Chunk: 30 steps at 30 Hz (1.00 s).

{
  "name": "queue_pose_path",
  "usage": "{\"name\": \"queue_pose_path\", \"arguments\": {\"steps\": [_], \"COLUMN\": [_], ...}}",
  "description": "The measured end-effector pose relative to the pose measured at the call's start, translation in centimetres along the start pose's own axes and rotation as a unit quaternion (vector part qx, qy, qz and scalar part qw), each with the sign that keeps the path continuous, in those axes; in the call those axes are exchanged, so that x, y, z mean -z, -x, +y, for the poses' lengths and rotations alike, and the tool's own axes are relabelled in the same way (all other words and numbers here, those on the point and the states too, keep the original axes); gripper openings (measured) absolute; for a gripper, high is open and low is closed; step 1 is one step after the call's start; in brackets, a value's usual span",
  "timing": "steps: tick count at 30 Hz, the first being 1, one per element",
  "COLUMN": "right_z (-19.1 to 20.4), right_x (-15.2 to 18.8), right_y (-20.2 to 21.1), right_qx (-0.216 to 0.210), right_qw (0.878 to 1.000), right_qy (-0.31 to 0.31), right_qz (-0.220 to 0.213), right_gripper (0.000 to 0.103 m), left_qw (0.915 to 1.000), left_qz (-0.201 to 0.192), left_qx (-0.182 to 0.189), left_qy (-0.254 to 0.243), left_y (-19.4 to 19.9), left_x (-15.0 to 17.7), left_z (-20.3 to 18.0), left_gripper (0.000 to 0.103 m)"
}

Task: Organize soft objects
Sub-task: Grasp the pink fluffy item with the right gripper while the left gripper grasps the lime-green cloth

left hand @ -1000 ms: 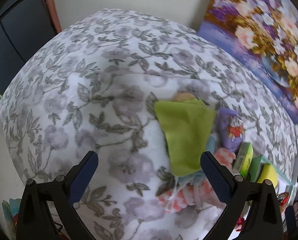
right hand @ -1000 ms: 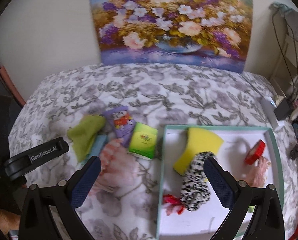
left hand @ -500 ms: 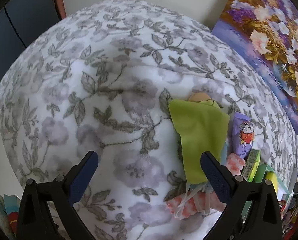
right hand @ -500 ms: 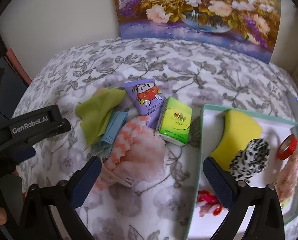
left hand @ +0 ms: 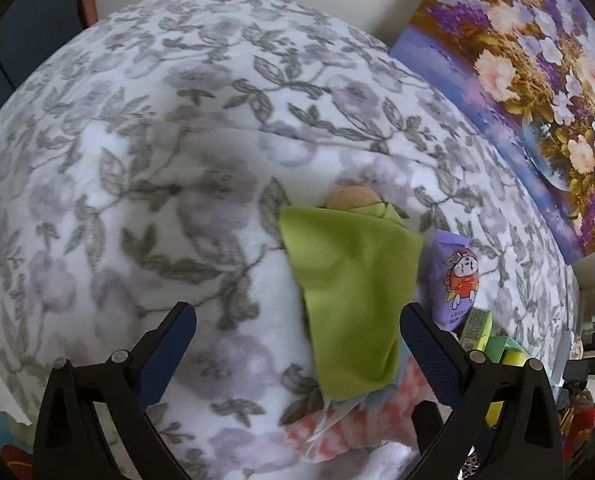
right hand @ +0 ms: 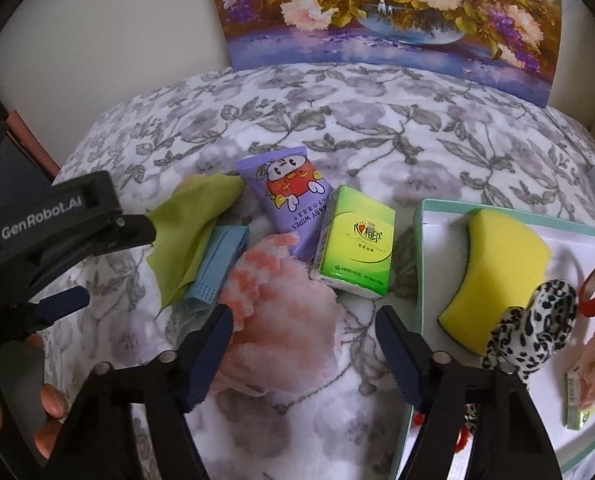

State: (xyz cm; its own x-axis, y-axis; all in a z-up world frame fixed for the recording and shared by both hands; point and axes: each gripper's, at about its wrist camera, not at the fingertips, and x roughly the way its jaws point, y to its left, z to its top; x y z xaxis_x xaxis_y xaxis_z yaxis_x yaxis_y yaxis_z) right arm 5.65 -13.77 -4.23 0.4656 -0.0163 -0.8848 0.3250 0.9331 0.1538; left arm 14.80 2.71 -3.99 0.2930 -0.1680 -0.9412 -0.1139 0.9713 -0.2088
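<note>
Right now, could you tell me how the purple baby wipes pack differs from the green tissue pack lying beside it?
The baby wipes pack is purple with a cartoon figure; the green tissue pack carries a small red logo and text. The wipes pack looks flat and pouch-like, while the tissue pack is a thicker block. The pink fluffy cloth overlaps the wipes pack's near end; the tissue pack lies uncovered. Both rest on the floral blanket, outside the tray.
</note>
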Motion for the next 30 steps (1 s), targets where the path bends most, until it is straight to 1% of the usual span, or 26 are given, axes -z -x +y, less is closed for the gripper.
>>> {"name": "queue_pose_path", "arguments": {"steps": [3, 7, 10, 11, 12, 13, 14, 16, 18, 19, 20, 21, 22, 23, 25, 26, 30], "right_z": [-0.5, -1.1, -1.4, -1.3, -1.3, -1.4, -1.4, -1.5, -1.5, -1.5, -1.4, -1.4, -1.3, -1.3, -1.2, -1.2, -1.5], "right_x": [0.0, 0.2, 0.2, 0.2, 0.3, 0.2, 0.2, 0.2, 0.2, 0.2, 0.2, 0.2, 0.2, 0.2, 0.2, 0.2, 0.3], "right_y": [-1.2, -2.4, -2.8, -2.9, -3.0, -3.1, -3.2, -3.3, -3.3, -3.3, -3.3, -3.3, -3.3, -3.3, -3.3, -3.3, -3.1], "right_qx": [-0.014, -0.025, -0.036, -0.037, -0.038, -0.039, -0.041, -0.043, -0.043, -0.042, -0.041, -0.041, -0.041, -0.042, -0.047, -0.048, -0.059], "right_qw": [1.000, 0.999, 0.998, 0.998, 0.998, 0.998, 0.998, 0.998, 0.998, 0.998, 0.998, 0.998, 0.998, 0.998, 0.998, 0.998, 0.996], "right_qy": [-0.014, -0.029, -0.036, -0.036, -0.037, -0.037, -0.037, -0.038, -0.039, -0.037, -0.036, -0.035, -0.033, -0.033, -0.034, -0.035, -0.046], "right_qz": [0.018, 0.032, 0.037, 0.037, 0.038, 0.039, 0.039, 0.038, 0.037, 0.037, 0.037, 0.037, 0.036, 0.036, 0.037, 0.037, 0.041], "right_gripper": [0.061, 0.057, 0.053, 0.051, 0.051, 0.050, 0.049, 0.048, 0.048, 0.048, 0.048, 0.047, 0.046, 0.043, 0.041, 0.040, 0.034], "left_qw": [0.9999, 0.9997, 0.9996, 0.9995, 0.9995, 0.9994, 0.9994, 0.9992, 0.9994, 0.9994, 0.9993, 0.9993, 0.9992, 0.9990, 0.9984, 0.9983, 0.9971], "left_qz": [0.012, 0.023, 0.028, 0.029, 0.030, 0.030, 0.031, 0.032, 0.026, 0.025, 0.024, 0.024, 0.025, 0.026, 0.031, 0.031, 0.020], "left_qx": [0.004, 0.005, 0.007, 0.009, 0.010, 0.012, 0.014, 0.018, 0.019, 0.022, 0.027, 0.030, 0.033, 0.037, 0.047, 0.049, 0.073], "left_qy": [0.000, 0.005, 0.007, 0.008, 0.009, 0.010, 0.011, 0.013, 0.010, 0.008, 0.005, 0.003, 0.000, -0.002, -0.005, -0.006, -0.006], "left_y": [-0.9, -2.2, -3.2, -3.5, -3.7, -3.9, -4.0, -4.2, -4.2, -4.1, -4.1, -4.1, -4.2, -4.3, -4.4, -4.4, -3.7], "left_x": [-0.1, -0.2, -0.3, -0.4, -0.4, -0.4, -0.5, -0.6, -0.6, -0.6, -0.6, -0.7, -0.7, -0.7, -0.6, -0.6, -0.7], "left_z": [-0.4, -0.5, -0.7, -0.7, -0.7, -0.7, -0.6, -0.6, -0.7, -0.8, -1.0, -1.1, -1.3, -1.5, -1.7, -1.9, -1.8], "left_gripper": [0.102, 0.101, 0.099, 0.095, 0.086, 0.081, 0.078, 0.076, 0.062, 0.059, 0.052, 0.043, 0.038, 0.030, 0.023, 0.019, 0.014]}}
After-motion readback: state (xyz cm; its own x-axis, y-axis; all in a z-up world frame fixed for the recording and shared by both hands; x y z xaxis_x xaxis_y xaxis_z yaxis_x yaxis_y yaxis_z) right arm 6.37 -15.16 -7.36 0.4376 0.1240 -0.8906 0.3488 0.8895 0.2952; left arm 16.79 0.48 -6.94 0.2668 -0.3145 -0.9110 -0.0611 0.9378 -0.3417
